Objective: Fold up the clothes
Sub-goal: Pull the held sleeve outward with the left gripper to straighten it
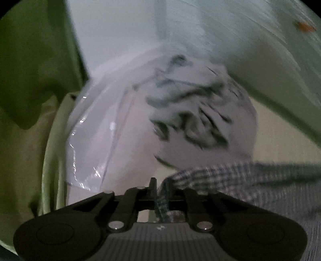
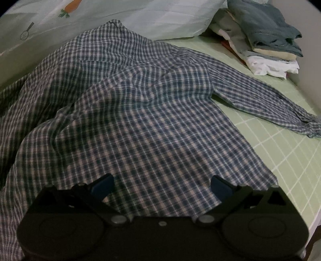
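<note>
Checked shirt (image 2: 140,112) on bed (image 2: 280,156): left hand-held gripper (image 1: 160,192) apparently pinching its edge (blurred); right hand-held gripper (image 2: 160,186) released; draw cloth taut, flat.

We find no text, label, brand or number that can be read in either view. The only marks are printed pictures on the pale pillowcase (image 2: 124,18): an orange carrot (image 2: 71,7) with green leaves and a small outlined magnifying glass (image 2: 27,32), neither carrying any lettering.
</note>
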